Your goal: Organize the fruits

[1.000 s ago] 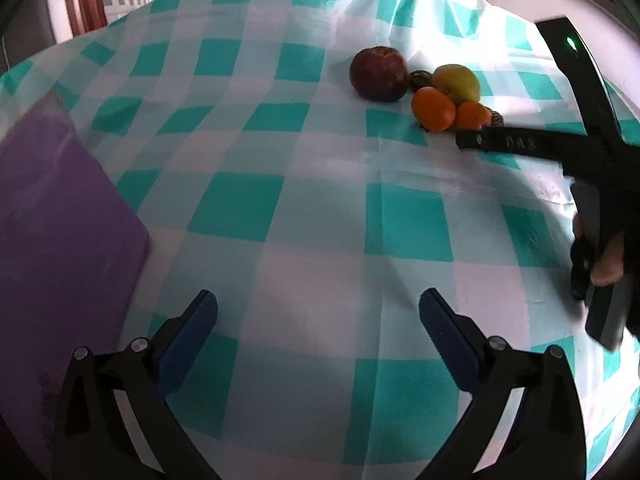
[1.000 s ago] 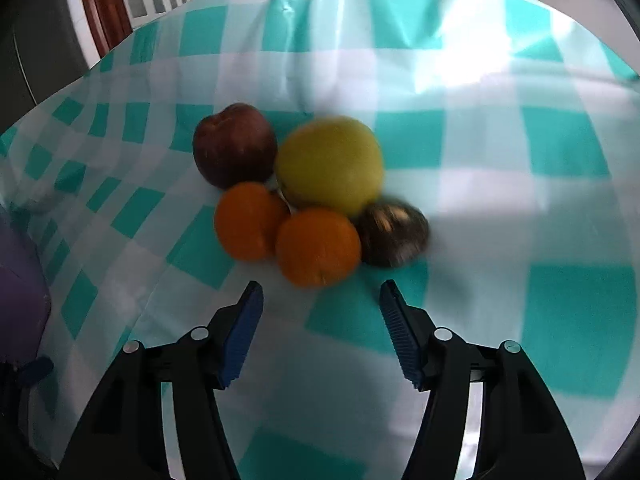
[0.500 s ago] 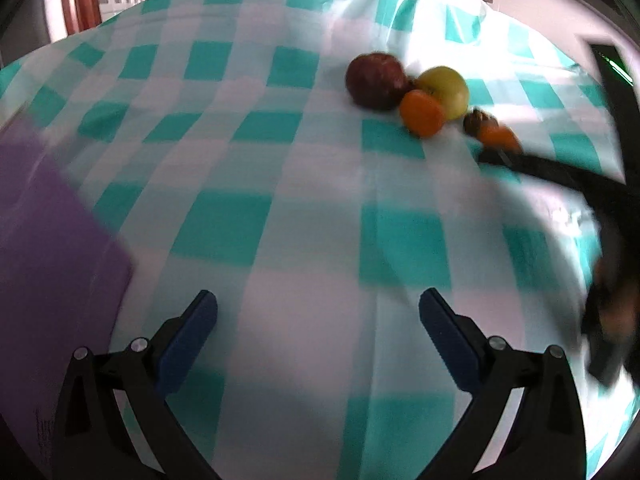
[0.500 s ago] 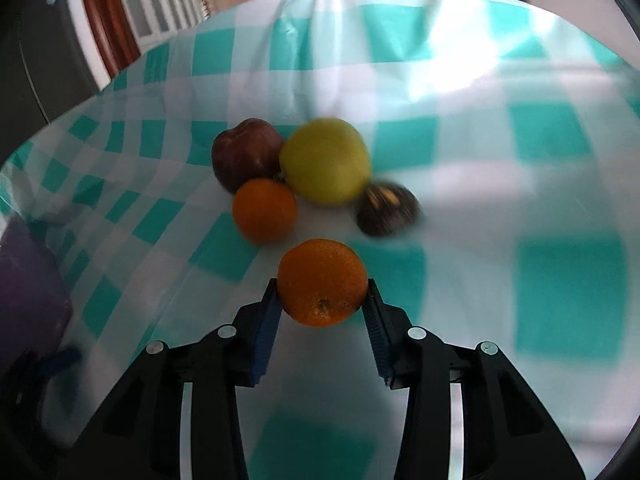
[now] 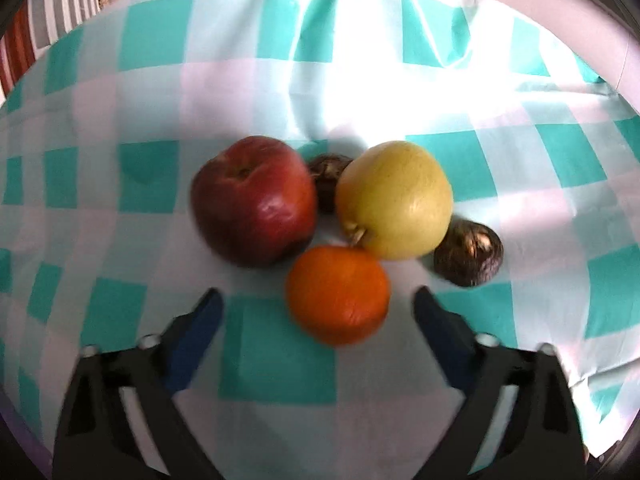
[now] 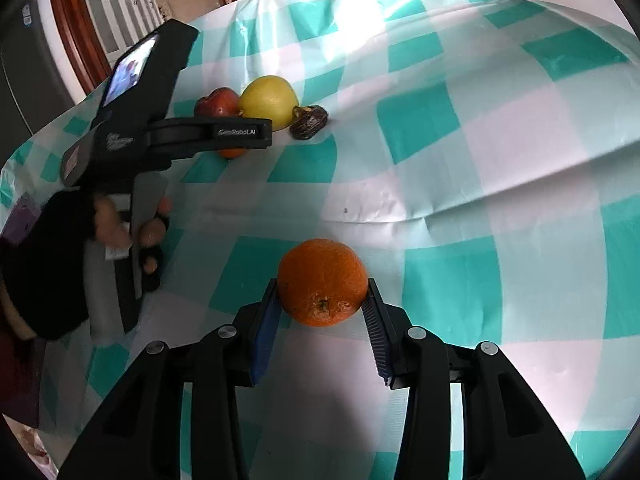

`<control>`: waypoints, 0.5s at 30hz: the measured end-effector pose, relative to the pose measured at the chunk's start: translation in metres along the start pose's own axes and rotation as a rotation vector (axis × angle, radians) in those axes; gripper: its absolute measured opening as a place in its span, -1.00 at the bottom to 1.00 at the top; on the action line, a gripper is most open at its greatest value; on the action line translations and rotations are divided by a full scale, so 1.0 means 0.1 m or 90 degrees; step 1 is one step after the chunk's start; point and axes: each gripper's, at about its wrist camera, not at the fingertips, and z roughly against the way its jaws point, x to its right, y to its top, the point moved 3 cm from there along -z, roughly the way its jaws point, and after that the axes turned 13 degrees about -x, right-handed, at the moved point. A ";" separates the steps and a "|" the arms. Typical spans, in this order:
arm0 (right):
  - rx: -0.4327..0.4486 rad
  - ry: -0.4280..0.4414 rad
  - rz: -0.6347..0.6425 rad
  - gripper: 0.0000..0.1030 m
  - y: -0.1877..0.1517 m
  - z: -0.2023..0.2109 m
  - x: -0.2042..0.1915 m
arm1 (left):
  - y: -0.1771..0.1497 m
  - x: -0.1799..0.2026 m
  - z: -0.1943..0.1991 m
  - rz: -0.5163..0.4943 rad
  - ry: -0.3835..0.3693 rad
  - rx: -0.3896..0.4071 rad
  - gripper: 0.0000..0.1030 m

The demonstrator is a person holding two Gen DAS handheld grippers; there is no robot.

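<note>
Orange-skinned, the held orange (image 6: 322,282) sits clamped between the right gripper (image 6: 322,312) pads, well apart from the yellow pear (image 5: 394,200). A second orange (image 5: 338,294) touches that pear's near side, straight ahead between the spread fingers of the empty left gripper (image 5: 316,312), the nearer tool; red apple (image 5: 254,200) left of the pear, two dark fruits (image 5: 468,256) beside it
</note>
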 end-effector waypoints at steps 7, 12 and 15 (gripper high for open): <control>0.008 -0.011 -0.037 -0.20 -0.01 0.01 0.08 | -0.01 -0.08 0.06 0.000 -0.010 0.010 -0.13; -0.003 -0.010 -0.043 -0.20 -0.03 0.03 0.09 | -0.41 -0.21 0.32 0.005 -0.012 -0.018 -0.14; -0.007 -0.004 -0.043 -0.20 -0.06 0.08 0.10 | -0.77 -0.25 0.53 0.010 -0.002 -0.039 -0.14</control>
